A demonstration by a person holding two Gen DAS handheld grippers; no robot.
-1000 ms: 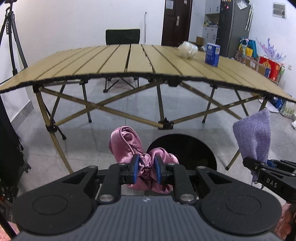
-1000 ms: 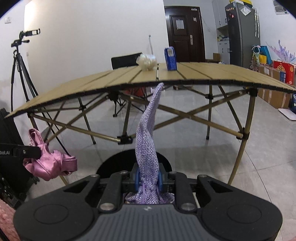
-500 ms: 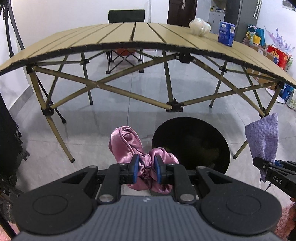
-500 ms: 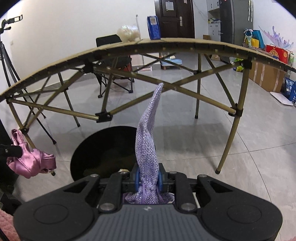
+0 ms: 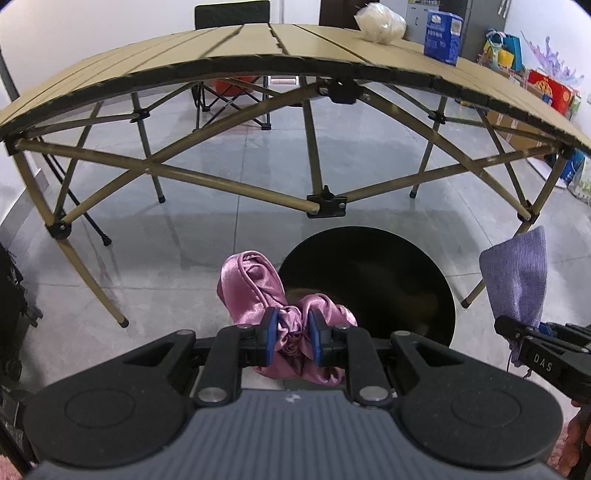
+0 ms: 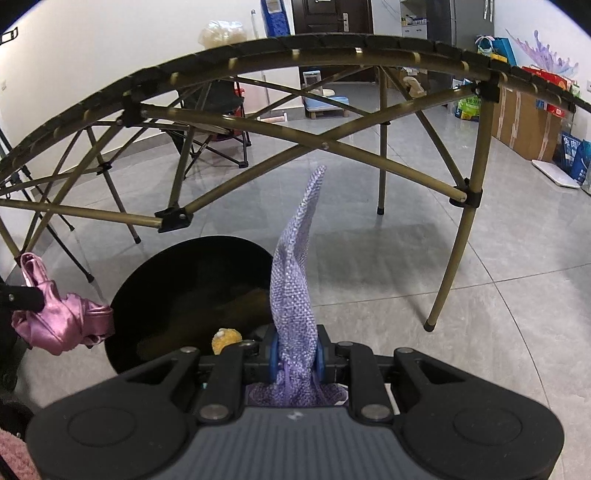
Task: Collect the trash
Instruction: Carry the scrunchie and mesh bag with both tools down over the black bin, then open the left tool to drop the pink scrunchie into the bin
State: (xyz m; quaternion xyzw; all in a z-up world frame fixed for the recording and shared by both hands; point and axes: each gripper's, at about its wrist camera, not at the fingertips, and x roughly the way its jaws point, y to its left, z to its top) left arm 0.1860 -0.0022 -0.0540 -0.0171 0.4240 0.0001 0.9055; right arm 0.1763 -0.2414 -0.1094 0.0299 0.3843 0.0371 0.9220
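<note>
My left gripper (image 5: 291, 338) is shut on a crumpled pink satin cloth (image 5: 251, 284), held at the near left rim of a round black bin (image 5: 369, 258) on the floor. The same pink satin cloth (image 6: 62, 321) hangs at the left edge of the right wrist view. A purple knitted cloth (image 6: 295, 288) stands up between the pads of my right gripper (image 6: 295, 360), which is shut on it just right of the black bin (image 6: 177, 288). In the left wrist view the purple knitted cloth (image 5: 517, 273) hangs at the far right. Something yellow (image 6: 226, 338) lies inside the bin.
A folding slatted table (image 5: 258, 48) spans the room above the bin, its crossed legs (image 5: 325, 206) right behind it. On it stand a blue carton (image 5: 441, 37) and a pale plastic bag (image 5: 378, 24). Boxes and bags (image 6: 528, 122) line the right wall. A folding chair (image 6: 214, 122) stands beyond.
Both grippers have sunk and moved forward toward the bin, which now shows larger and closer in both views. The table edge has risen in the frames. Both cloths stay gripped.
</note>
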